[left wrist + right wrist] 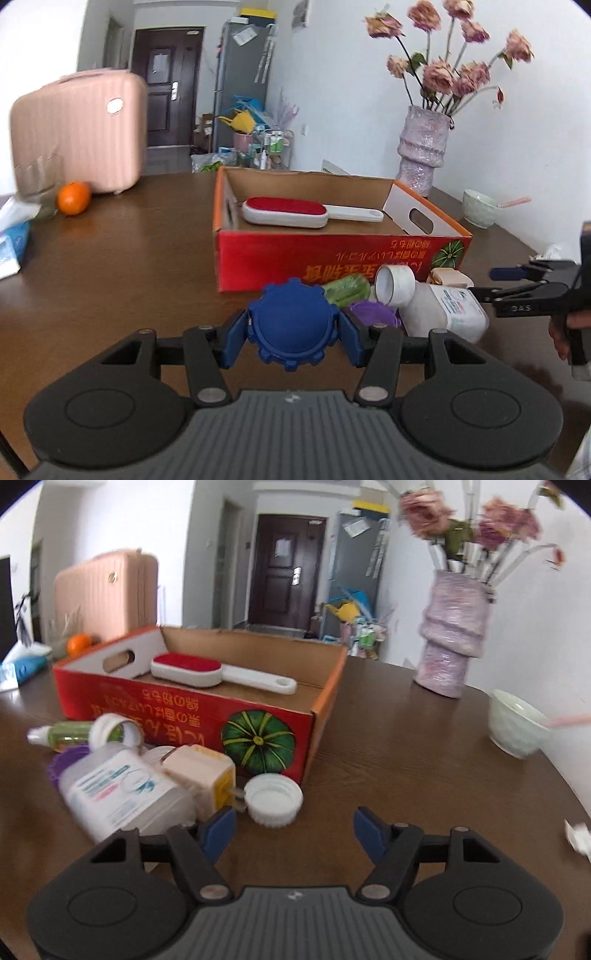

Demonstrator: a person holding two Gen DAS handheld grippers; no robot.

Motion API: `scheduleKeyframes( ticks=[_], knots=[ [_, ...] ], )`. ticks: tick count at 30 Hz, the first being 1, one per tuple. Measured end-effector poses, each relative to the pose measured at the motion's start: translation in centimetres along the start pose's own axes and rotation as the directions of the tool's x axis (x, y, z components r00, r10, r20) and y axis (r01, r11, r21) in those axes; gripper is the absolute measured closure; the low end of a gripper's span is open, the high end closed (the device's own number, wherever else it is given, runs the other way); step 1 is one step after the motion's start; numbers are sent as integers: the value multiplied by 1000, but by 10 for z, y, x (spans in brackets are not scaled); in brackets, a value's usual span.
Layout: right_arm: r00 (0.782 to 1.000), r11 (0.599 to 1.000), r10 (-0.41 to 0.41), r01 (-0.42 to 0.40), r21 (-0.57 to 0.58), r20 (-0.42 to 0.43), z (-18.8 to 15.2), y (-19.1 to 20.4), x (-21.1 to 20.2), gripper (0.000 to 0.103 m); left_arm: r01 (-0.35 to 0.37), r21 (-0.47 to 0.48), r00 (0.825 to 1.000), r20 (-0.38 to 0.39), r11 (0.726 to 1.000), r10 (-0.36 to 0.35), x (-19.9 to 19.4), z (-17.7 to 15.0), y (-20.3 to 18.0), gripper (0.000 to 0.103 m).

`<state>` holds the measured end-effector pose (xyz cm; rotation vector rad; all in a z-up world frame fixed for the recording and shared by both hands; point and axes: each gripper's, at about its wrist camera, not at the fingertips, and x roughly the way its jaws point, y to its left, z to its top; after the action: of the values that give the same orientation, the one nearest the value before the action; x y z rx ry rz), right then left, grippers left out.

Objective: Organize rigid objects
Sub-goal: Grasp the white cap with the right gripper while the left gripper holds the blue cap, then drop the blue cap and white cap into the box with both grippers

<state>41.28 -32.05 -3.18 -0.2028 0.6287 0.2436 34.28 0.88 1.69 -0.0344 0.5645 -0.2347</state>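
My left gripper [291, 326] is shut on a blue ridged cap [291, 321], held just above the table in front of the red cardboard box [332, 258]. The box holds a red-and-white lint brush [291, 211], which also shows in the right wrist view [199, 672]. My right gripper [293, 830] is open and empty, low over the table. Just ahead of it lie a white cap [273, 799], a cream plug adapter [203, 775] and a white bottle [122, 794]. A green bottle [70, 734] and a purple lid [66, 757] lie beyond. The right gripper shows in the left wrist view [495, 284].
A pink vase of flowers [450, 635] and a pale green bowl [517, 723] stand at the right of the brown table [424, 757]. A pink suitcase [77, 136], an orange [73, 197] and a tissue pack [14, 236] are at the left.
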Motion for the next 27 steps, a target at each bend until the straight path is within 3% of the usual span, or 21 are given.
scheduleKeyframes(
  ticks=[2,7,13,17,27],
  knots=[
    [1000,1000,18,-18,3,-9,5,1,10,39,7,10,1000,2,1000,-7,11,2,-2,50],
    [999,999,45,-44,26,-22,7,-3,22,64,27,13,1000,-5,1000,-27,29,6,-3,49],
    [1000,998,17,-17,59,-6,-3,-9,7,64,5,11,1000,-5,1000,-5,20,1,-4,49],
    [998,998,-40,37,58,40,-19,-6,-38,64,-10,21,999,31,1000,10,-9,-11,-13,49],
    [972,998,-57,50,35,230,-63,18,-191,64,8,76,989,146,997,-19,-113,-38,-47,49]
  ],
)
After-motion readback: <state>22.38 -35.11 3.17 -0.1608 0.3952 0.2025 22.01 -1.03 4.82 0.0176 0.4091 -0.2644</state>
